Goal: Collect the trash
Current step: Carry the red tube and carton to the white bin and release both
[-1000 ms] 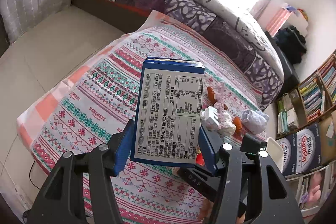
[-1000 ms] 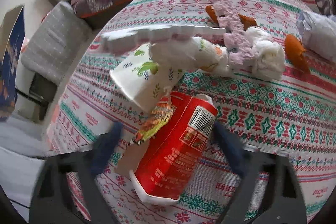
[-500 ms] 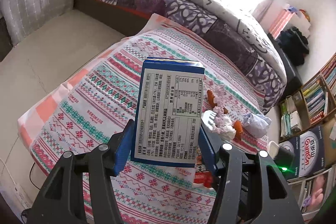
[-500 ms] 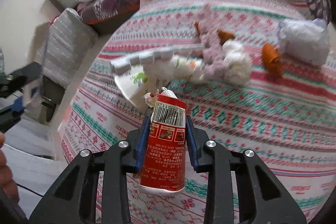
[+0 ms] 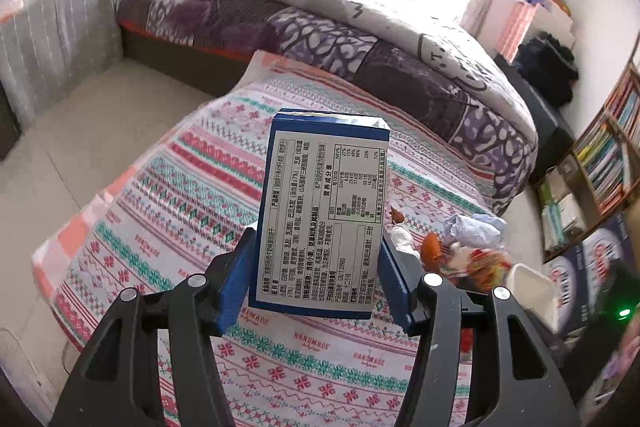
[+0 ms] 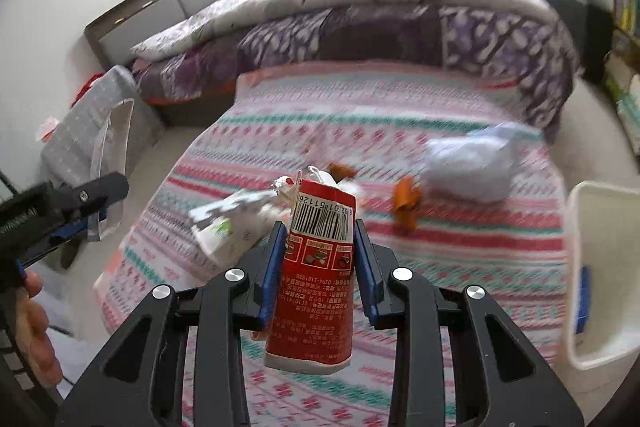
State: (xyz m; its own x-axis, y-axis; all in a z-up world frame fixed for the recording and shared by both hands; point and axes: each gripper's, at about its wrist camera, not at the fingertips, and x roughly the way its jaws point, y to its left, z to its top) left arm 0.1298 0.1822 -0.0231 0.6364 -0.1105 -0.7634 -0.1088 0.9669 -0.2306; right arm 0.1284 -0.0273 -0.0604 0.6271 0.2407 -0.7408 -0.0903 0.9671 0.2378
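The left gripper (image 5: 316, 281) clamps a blue box (image 5: 320, 215) by its side faces; it looks light and stiff. The right gripper (image 6: 320, 267) pinches a red packet (image 6: 316, 267), soft and crushable, above the table's (image 6: 460, 247) near edge.

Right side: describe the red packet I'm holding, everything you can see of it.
The red snack packet is a flattened, crinkled foil-like pouch, red with white print, three small picture panels and a white barcode label near its far end. It stands roughly upright, pinched at mid-length between the blue pads of the right gripper, lifted clear of the patterned tablecloth. Its white-edged near end hangs free below the jaws.
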